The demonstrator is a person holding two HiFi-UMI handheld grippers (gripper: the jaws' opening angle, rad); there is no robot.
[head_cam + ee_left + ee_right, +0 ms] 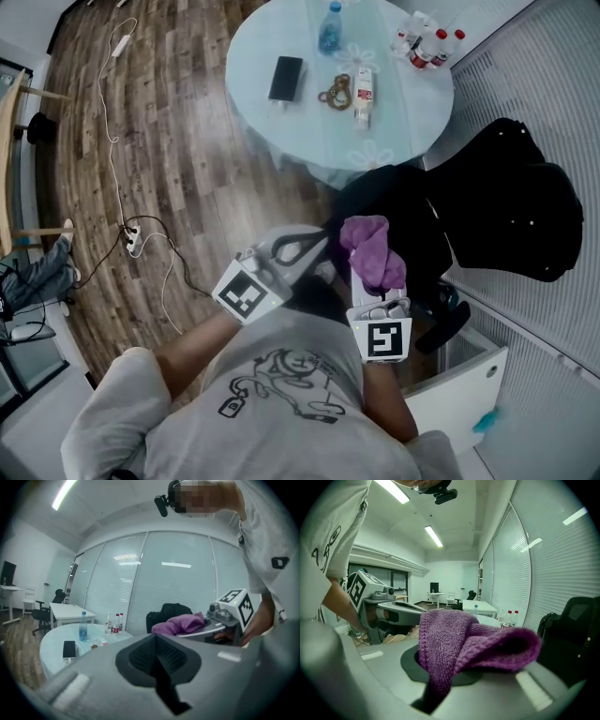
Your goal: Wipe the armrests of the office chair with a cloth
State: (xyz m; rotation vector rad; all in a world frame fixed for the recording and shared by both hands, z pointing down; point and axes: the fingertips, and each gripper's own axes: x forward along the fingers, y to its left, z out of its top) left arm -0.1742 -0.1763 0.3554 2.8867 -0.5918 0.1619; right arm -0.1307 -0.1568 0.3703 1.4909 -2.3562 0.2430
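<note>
Beside the slatted glass wall (pixel 553 309) stood the black office chair (pixel 511 197), its seat tucked against the round desk (pixel 281 131), so open room for moving lay mostly on the wooden floor side. A dark bar (pixel 448 323) low at the chair's near edge looked like one armrest, though that could not be told for sure; a white cabinet (pixel 464 375) crowded it from below, and the wall closed off the far side. A sweep there would likely need short strokes.

Both claws hung in the air over the chair's near side. The purple cloth (pixel 464 644) was pinched in the right claw (pixel 440 693), one fold caught in the slit and the rest flopped loosely over the top. It looked soft, light and limp, likely to bunch or drag, so a hold near its middle seemed wise. The left claw (pixel 159 663) was pressed together on nothing, just beside the right.
</note>
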